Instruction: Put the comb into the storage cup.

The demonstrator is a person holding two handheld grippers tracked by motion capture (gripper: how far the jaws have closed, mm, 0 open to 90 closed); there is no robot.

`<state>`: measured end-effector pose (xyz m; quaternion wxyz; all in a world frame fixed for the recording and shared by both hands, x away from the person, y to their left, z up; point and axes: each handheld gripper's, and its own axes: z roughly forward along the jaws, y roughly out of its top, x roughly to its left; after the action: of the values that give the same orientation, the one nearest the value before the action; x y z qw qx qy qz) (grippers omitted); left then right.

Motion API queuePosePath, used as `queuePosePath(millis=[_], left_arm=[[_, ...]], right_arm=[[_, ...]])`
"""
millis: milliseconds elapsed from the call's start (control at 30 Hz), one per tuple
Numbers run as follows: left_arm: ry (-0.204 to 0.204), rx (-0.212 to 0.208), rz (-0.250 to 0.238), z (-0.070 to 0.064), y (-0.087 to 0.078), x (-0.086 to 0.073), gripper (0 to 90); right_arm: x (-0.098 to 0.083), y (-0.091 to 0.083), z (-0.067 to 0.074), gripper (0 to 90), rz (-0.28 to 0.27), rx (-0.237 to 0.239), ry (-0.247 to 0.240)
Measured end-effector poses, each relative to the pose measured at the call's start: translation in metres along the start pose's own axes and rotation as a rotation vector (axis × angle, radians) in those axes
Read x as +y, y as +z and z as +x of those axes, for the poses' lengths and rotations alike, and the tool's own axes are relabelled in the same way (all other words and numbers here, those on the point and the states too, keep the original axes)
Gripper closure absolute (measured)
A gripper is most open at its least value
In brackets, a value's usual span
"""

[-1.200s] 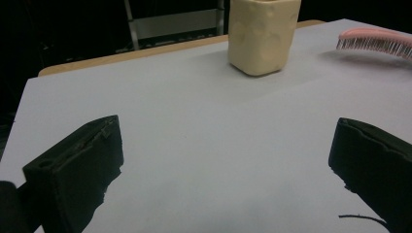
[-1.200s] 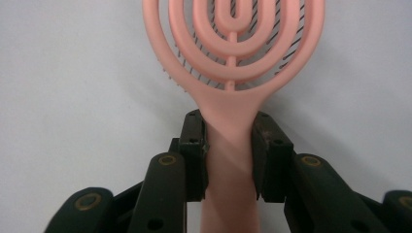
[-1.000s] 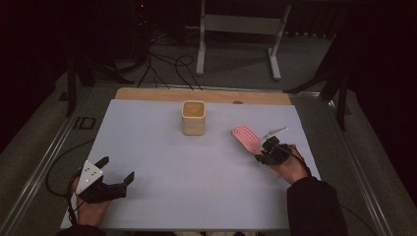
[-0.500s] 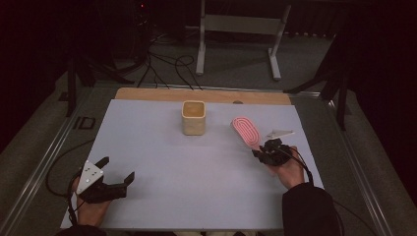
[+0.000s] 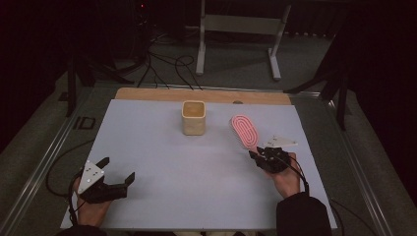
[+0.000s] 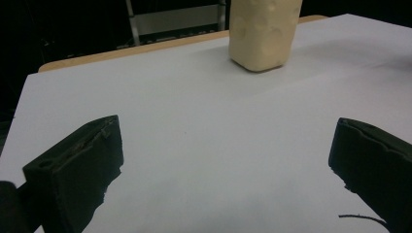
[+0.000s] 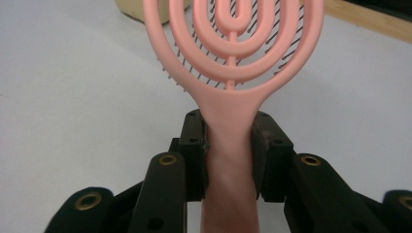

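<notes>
A pink hairbrush with a looped oval head is held just above the white table, right of centre; my right gripper is shut on its handle. In the right gripper view the jaws clamp the pink handle from both sides and the head rises ahead of them. A cream square cup stands upright at the back centre, left of the brush. At the near left corner my left gripper rests open in a hand, nothing between its jaws. The left gripper view has the cup far ahead.
The white table top has a wooden strip along its far edge. Behind it a metal stand and cables lie on the dark floor. A dark frame rail runs along the table's left side.
My right gripper has carried the hairbrush a little toward the table's middle and slightly up, its head now closer to the cup. The left gripper has stayed put.
</notes>
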<state>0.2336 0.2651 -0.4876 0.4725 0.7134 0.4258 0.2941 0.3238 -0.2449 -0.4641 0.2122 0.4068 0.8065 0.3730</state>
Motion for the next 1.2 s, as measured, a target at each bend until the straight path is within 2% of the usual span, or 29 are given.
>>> queuePosePath(millis=[333,567,700,900,1067,1200], left_arm=[[0.008,0.003,0.013,-0.004,0.001,0.001,0.0],[-0.018,-0.003,0.03,-0.008,0.004,0.0,0.0],[-0.019,-0.023,0.042,-0.015,0.008,0.004,0.0],[-0.026,-0.034,0.047,-0.019,0.013,0.012,0.0],[-0.017,-0.041,0.052,-0.024,0.016,0.018,0.0],[-0.031,-0.054,0.041,-0.026,0.02,0.023,0.0]], right_arm=[[0.001,-0.004,0.005,70.0,-0.048,0.009,0.019],[0.003,-0.006,0.008,69.9,-0.07,0.01,0.022],[0.005,-0.008,0.01,70.0,-0.088,0.012,0.02],[0.007,-0.01,0.01,69.9,-0.105,0.012,0.023],[0.008,-0.011,0.012,70.0,-0.116,0.019,0.019],[0.009,-0.01,0.015,70.0,-0.117,0.023,0.02]])
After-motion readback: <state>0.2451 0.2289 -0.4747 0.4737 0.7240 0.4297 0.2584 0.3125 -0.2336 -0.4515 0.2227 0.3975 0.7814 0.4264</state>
